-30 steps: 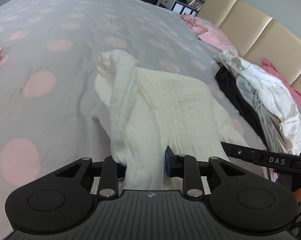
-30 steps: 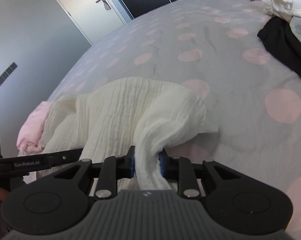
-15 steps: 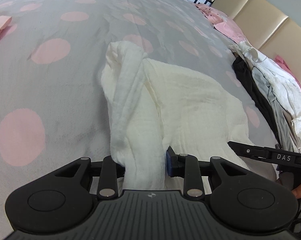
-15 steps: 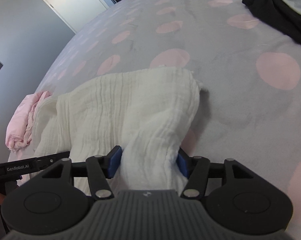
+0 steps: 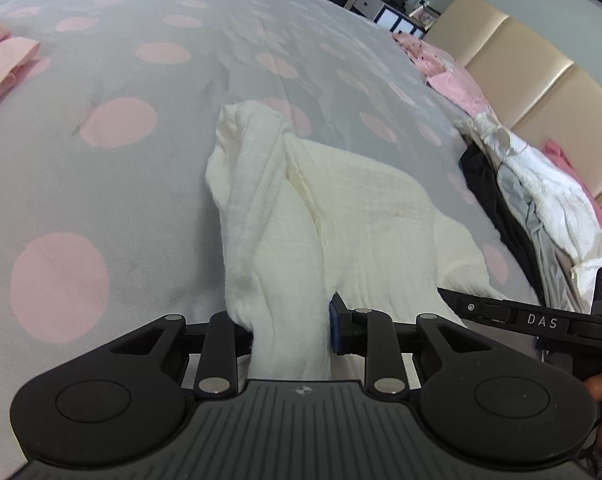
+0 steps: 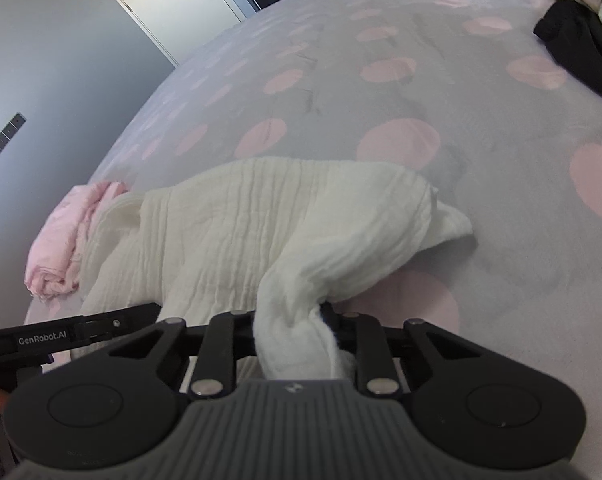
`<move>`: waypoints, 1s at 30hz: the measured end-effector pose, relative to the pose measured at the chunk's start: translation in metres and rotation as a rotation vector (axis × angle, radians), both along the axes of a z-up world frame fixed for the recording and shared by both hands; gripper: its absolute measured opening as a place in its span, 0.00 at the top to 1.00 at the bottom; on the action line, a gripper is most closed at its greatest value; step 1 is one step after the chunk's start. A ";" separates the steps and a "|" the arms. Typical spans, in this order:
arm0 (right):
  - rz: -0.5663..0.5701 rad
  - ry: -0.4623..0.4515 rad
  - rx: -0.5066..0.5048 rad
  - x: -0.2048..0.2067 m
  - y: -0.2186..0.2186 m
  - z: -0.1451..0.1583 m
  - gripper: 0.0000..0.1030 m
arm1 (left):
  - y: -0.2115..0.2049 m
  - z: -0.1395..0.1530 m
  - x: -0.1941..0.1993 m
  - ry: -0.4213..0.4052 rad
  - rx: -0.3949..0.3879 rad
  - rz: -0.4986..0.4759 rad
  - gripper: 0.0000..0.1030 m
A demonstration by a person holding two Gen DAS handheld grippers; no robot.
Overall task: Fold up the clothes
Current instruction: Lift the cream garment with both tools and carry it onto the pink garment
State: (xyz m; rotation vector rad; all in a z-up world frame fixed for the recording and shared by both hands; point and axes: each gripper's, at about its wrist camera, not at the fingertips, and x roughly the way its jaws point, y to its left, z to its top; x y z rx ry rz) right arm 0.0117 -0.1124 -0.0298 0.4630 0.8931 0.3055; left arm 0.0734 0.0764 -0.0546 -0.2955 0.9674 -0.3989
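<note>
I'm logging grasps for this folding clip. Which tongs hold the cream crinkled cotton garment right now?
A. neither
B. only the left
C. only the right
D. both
D: the cream crinkled cotton garment is bunched between the fingers of the left tongs and of the right tongs, each pair shut on a gathered end.

The cream garment (image 5: pixel 341 216) hides the left hand-held gripper (image 5: pixel 289 320)'s left fingertip.
</note>
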 end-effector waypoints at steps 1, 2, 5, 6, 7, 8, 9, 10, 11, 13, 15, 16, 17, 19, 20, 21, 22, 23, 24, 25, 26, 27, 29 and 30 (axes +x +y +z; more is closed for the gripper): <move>0.000 -0.005 0.013 0.002 0.002 0.003 0.79 | 0.004 0.004 -0.001 -0.010 0.003 0.008 0.77; 0.002 -0.011 0.023 0.003 0.005 0.007 0.80 | 0.008 0.008 -0.001 -0.019 0.002 0.017 0.78; 0.020 -0.031 0.048 0.007 0.019 0.021 0.80 | 0.030 0.022 -0.001 -0.033 -0.033 0.059 0.78; 0.030 -0.039 0.060 0.010 0.026 0.028 0.80 | 0.038 0.028 -0.001 -0.036 -0.044 0.074 0.78; 0.040 -0.047 0.072 0.013 0.034 0.035 0.80 | 0.047 0.033 -0.001 -0.038 -0.055 0.088 0.78; 0.050 -0.056 0.084 0.015 0.042 0.042 0.80 | 0.055 0.040 0.000 -0.043 -0.061 0.102 0.78; 0.060 -0.064 0.096 0.018 0.050 0.048 0.81 | 0.064 0.047 0.000 -0.048 -0.066 0.114 0.78; 0.069 -0.072 0.108 0.021 0.058 0.055 0.81 | 0.073 0.055 0.001 -0.054 -0.065 0.123 0.78; 0.079 -0.081 0.120 0.024 0.066 0.062 0.81 | 0.082 0.062 0.002 -0.060 -0.061 0.128 0.78; 0.099 -0.097 0.144 0.030 0.081 0.076 0.81 | 0.101 0.076 0.003 -0.072 -0.050 0.137 0.78; 0.124 -0.111 0.163 0.036 0.104 0.090 0.81 | 0.121 0.089 0.005 -0.079 -0.030 0.138 0.78; 0.139 -0.118 0.169 0.040 0.116 0.096 0.81 | 0.131 0.095 0.006 -0.079 -0.020 0.136 0.78; 0.151 -0.124 0.174 0.044 0.128 0.102 0.81 | 0.143 0.102 0.008 -0.076 -0.013 0.142 0.78; 0.172 -0.136 0.185 0.051 0.154 0.113 0.81 | 0.169 0.115 0.012 -0.073 0.000 0.161 0.78; 0.182 -0.141 0.192 0.055 0.166 0.118 0.81 | 0.182 0.121 0.015 -0.080 0.010 0.169 0.78; 0.190 -0.145 0.199 0.059 0.179 0.122 0.81 | 0.194 0.128 0.017 -0.086 0.020 0.177 0.78; 0.196 -0.152 0.205 0.064 0.193 0.127 0.81 | 0.206 0.134 0.020 -0.094 0.029 0.185 0.78; 0.201 -0.159 0.210 0.069 0.206 0.131 0.81 | 0.218 0.140 0.025 -0.104 0.037 0.192 0.78; 0.204 -0.167 0.213 0.073 0.220 0.136 0.82 | 0.230 0.146 0.029 -0.113 0.044 0.200 0.78; 0.207 -0.175 0.216 0.079 0.235 0.140 0.81 | 0.242 0.151 0.034 -0.121 0.049 0.209 0.78; 0.209 -0.184 0.219 0.084 0.248 0.144 0.82 | 0.254 0.155 0.039 -0.128 0.053 0.218 0.78; 0.210 -0.192 0.222 0.089 0.262 0.147 0.81 | 0.267 0.159 0.044 -0.135 0.056 0.227 0.78; 0.208 -0.205 0.230 0.101 0.289 0.150 0.81 | 0.292 0.164 0.056 -0.147 0.055 0.249 0.78; 0.206 -0.210 0.237 0.108 0.303 0.151 0.81 | 0.304 0.165 0.062 -0.152 0.061 0.255 0.78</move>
